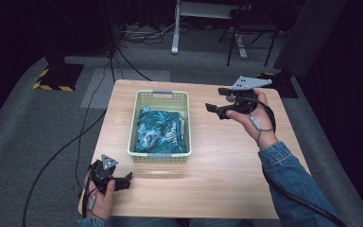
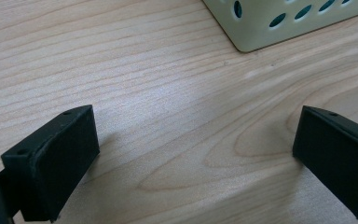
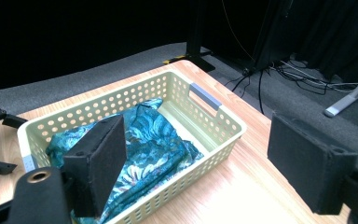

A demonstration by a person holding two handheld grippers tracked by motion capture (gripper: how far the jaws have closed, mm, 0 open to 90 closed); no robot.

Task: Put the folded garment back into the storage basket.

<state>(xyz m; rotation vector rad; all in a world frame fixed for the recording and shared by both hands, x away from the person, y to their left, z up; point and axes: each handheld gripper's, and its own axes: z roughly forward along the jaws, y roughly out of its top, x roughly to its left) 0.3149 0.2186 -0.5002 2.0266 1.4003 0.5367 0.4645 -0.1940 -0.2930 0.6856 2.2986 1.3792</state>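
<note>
— Where's the cloth?
— The teal patterned cloth [image 1: 160,130] lies in the pale green basket [image 1: 185,101], centre of the high view.
— And the grippers?
— Left gripper [image 1: 123,181] lower left, jaws apart, empty; right gripper [image 1: 216,100] upper right, jaws apart, empty.

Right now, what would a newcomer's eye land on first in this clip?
The pale green basket at mid-table, holding a crumpled teal patterned cloth. Then the right gripper, raised beside the basket with jaws wide open, and the left gripper, low near the table's front edge, jaws also apart over bare wood.
</note>
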